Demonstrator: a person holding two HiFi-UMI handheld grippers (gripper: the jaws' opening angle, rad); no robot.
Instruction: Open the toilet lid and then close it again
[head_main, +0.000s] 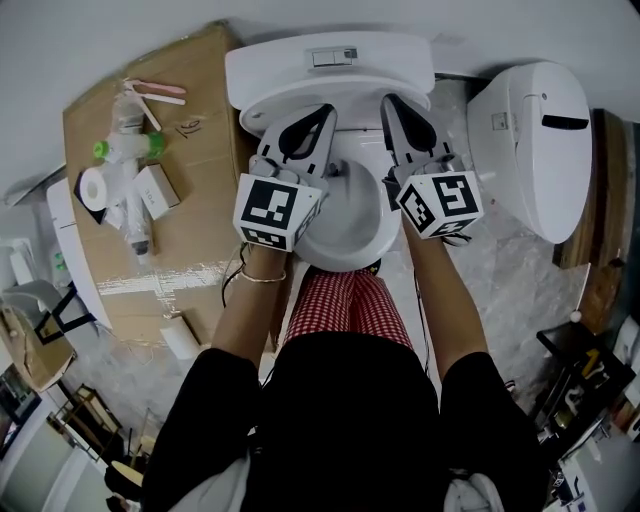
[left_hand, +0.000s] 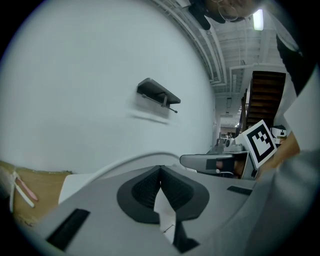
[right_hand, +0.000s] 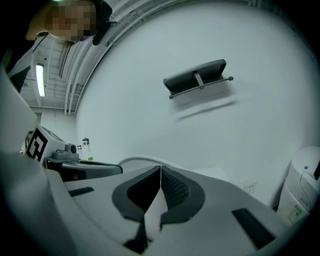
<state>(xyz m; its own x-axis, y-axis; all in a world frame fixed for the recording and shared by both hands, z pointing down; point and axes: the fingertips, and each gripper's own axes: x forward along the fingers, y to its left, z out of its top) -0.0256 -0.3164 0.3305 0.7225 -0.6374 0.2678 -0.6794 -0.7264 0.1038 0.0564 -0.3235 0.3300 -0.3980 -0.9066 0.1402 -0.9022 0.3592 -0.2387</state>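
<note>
The left claw (head_main: 308, 125) and right claw (head_main: 405, 115) both have their jaws pressed together. Their tips sit at the raised toilet lid (head_main: 352, 108)

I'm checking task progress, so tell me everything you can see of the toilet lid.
The toilet lid is white, smooth and plastic-looking. It stands raised, leaning back toward the tank, so the bowl lies open. Only its curved upper rim shows. The left gripper and right gripper, both with jaws together, point at that rim; contact is unclear.

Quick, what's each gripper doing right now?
Left gripper: closed, nothing held.
Right gripper: closed, nothing held.
</note>
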